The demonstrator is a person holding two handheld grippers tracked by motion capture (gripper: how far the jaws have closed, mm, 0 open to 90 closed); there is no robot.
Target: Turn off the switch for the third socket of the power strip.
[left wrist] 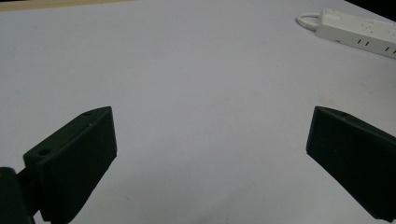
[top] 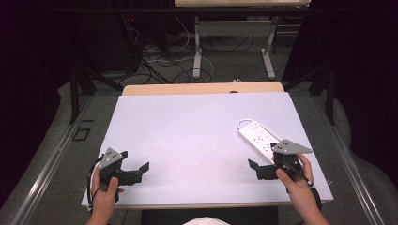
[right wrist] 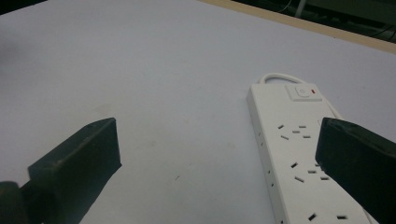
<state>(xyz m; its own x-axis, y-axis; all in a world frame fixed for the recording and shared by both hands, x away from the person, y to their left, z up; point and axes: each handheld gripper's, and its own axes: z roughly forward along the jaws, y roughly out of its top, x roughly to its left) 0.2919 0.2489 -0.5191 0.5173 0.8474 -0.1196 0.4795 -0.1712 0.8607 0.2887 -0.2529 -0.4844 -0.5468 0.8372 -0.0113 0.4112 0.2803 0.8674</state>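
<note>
Broad bare white surface [top: 187, 126] open between both hands, white power strip [top: 256, 138] lying flat as the sole obstacle at the right side, just ahead of the wide-open right claw [top: 257, 168], left claw [top: 137, 169] facing unobstructed room

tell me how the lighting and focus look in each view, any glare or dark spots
High view: the white table is evenly lit without glare, while the surroundings fall into near black. Left gripper view: the near fingers are dark and soft-edged, and the power strip at top right is slightly blurred. Right gripper view: the power strip is sharper, its sockets and switch readable, and the fingers stay dark and featureless.
</note>
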